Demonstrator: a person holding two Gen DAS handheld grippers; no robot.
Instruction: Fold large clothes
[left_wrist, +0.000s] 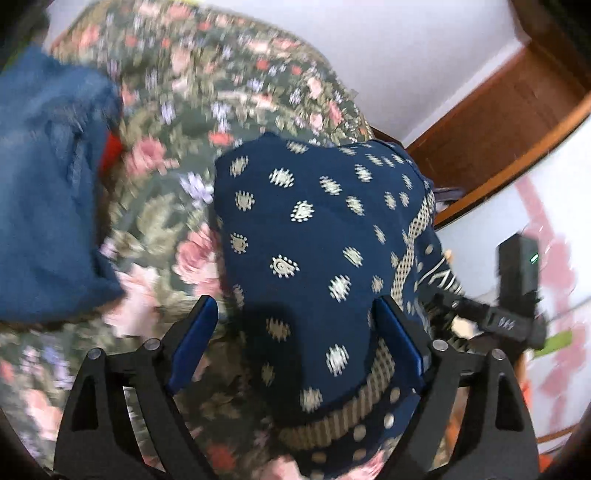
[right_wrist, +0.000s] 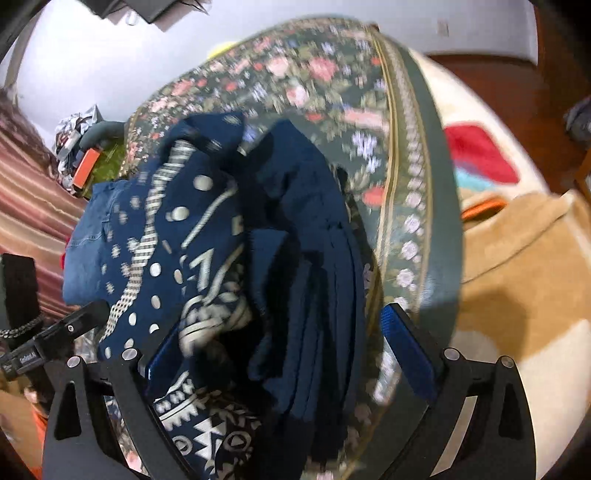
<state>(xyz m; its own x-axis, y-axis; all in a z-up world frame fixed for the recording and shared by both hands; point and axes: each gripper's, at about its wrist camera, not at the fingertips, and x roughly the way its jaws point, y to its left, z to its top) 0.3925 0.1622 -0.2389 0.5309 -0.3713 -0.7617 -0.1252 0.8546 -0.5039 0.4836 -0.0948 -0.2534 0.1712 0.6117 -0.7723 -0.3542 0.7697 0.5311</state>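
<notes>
A navy garment with a cream print (left_wrist: 317, 236) lies bunched on a floral bedspread (left_wrist: 192, 110). My left gripper (left_wrist: 295, 325) is open, its blue pads on either side of the garment's near end. In the right wrist view the same garment (right_wrist: 207, 236) lies in a folded heap with plain navy layers (right_wrist: 310, 258) on its right. My right gripper (right_wrist: 291, 339) is open, with the cloth lying between its spread fingers. Whether either pad touches the cloth I cannot tell. Both views are motion-blurred.
Folded blue jeans (left_wrist: 48, 177) lie on the bed at the left. The other gripper (left_wrist: 517, 295) shows at the right. A wooden door frame (left_wrist: 498, 122) stands beyond. The bedspread's border (right_wrist: 421, 184) hangs above a beige rug (right_wrist: 524, 258). Clutter (right_wrist: 81, 147) sits at the far left.
</notes>
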